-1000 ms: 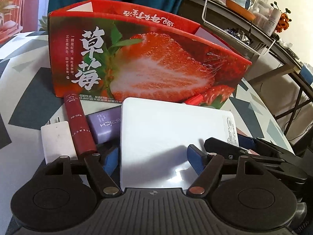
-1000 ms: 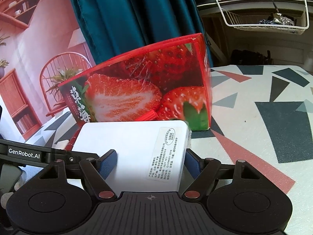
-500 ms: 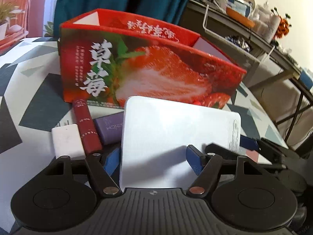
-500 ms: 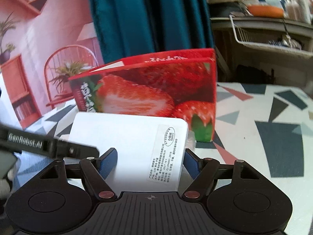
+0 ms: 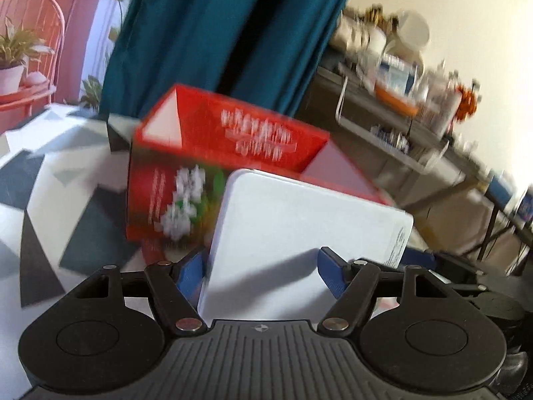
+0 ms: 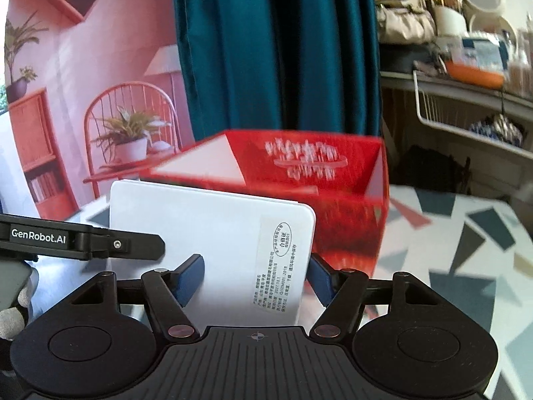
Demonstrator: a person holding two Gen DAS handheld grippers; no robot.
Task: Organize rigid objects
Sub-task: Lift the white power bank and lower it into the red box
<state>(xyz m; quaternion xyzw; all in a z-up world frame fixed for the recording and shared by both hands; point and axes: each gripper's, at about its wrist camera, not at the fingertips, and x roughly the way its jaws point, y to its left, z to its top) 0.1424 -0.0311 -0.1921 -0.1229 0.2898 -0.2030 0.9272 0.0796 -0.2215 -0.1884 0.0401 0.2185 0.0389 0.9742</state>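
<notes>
A flat white box [image 5: 299, 233] with a printed label [image 6: 276, 266] hangs above the table, and both grippers hold it. My left gripper [image 5: 260, 275] is shut on its left part: one blue pad sits at the edge, the other lies on the face. The jaws of my right gripper [image 6: 255, 278] are closing on the box's labelled end, pads touching it. Behind stands the open-topped red strawberry box [image 5: 233, 140], its inside visible in the right wrist view [image 6: 316, 166]. The left gripper's black arm [image 6: 83, 243] shows at the left there.
The table top [image 5: 50, 200] has a grey, white and red triangle pattern [image 6: 466, 250]. A teal curtain [image 6: 276, 66] hangs behind the red box. A cluttered shelf with a white wire basket [image 6: 466, 113] stands at the right.
Both grippers have risen with the white box. The red tube, purple box and white charger have dropped out of the left wrist view, and the red box's open top now shows.
</notes>
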